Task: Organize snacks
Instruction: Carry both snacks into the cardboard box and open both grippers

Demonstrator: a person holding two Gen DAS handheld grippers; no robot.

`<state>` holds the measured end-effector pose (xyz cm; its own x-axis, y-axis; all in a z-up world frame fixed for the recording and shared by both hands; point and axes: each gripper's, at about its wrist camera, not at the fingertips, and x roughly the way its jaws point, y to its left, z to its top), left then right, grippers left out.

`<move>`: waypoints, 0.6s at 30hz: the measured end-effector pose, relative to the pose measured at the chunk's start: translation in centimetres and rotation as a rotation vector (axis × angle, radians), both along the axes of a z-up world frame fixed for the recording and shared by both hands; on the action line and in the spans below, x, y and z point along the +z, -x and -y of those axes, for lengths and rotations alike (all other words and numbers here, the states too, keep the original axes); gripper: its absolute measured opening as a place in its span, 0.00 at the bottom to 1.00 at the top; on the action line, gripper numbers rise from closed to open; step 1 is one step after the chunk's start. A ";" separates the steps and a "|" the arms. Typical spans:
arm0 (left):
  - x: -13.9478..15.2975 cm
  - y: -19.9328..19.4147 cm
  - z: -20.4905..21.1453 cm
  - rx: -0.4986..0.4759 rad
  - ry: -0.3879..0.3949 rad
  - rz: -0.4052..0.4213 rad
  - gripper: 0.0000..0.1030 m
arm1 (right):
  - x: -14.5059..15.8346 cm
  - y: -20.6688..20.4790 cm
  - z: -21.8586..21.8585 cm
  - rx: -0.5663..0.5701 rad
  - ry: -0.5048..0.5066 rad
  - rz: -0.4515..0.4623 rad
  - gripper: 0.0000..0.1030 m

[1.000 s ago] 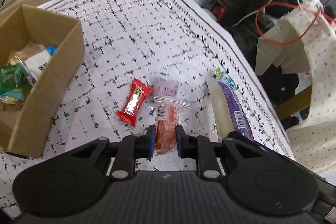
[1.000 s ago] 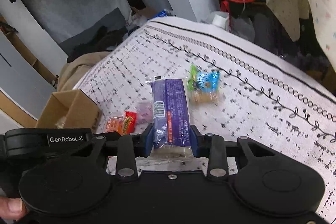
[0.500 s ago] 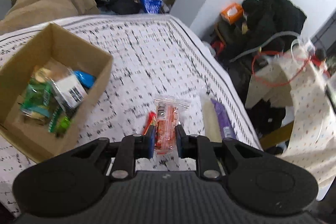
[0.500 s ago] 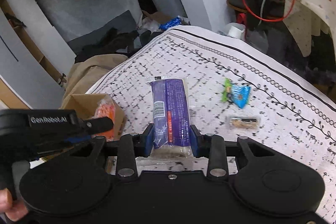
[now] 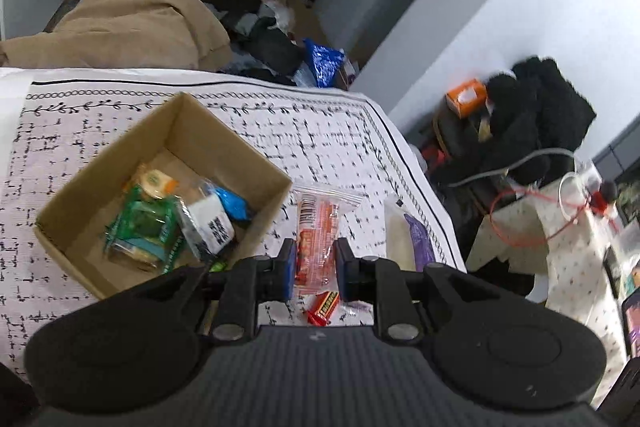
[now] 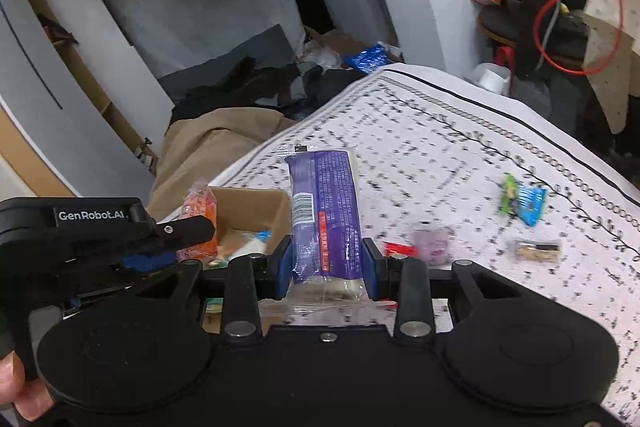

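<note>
My left gripper (image 5: pixel 314 269) is shut on an orange snack packet (image 5: pixel 319 231), lifted off the patterned cloth just right of the open cardboard box (image 5: pixel 188 131). The box holds several wrapped snacks (image 5: pixel 152 227). My right gripper (image 6: pixel 326 265) is shut on a long purple-and-white packet (image 6: pixel 326 207), raised above the cloth; that same packet (image 5: pixel 412 239) shows at the right of the left wrist view. In the right wrist view the left gripper's body (image 6: pixel 92 239) and its orange packet (image 6: pixel 200 223) sit beside the box (image 6: pixel 256 207).
On the cloth lie a red candy (image 5: pixel 325 307), a pale purple wrapper (image 6: pixel 434 243), a green-and-blue packet (image 6: pixel 522 203) and a small brown bar (image 6: pixel 536 251). A tan garment (image 5: pixel 132 19) and dark clothes pile up beyond the table. The table's edge falls off at right.
Both grippers rose with their packets and swung left toward the box. The orange packet left the cloth; the red candy stayed behind and now lies below the left gripper.
</note>
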<state>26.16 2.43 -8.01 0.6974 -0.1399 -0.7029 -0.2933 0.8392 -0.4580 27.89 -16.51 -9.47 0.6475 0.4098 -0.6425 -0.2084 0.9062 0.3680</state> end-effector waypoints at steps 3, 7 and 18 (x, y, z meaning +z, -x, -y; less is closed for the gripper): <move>0.3 0.4 -1.1 0.021 0.019 0.015 0.19 | 0.4 0.0 -1.4 0.017 -0.001 0.007 0.33; 0.6 1.0 -2.8 0.060 0.024 0.027 0.19 | 0.7 0.1 -3.2 0.036 0.000 0.011 0.33; -0.7 1.8 -8.5 0.184 0.073 -0.005 0.19 | -0.3 0.0 -7.7 0.081 -0.011 -0.013 0.33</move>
<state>24.34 10.96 -8.74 0.7123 -0.0611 -0.6992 -0.4409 0.7362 -0.5135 27.91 -8.78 -9.76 0.6034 0.4676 -0.6460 -0.2761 0.8825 0.3809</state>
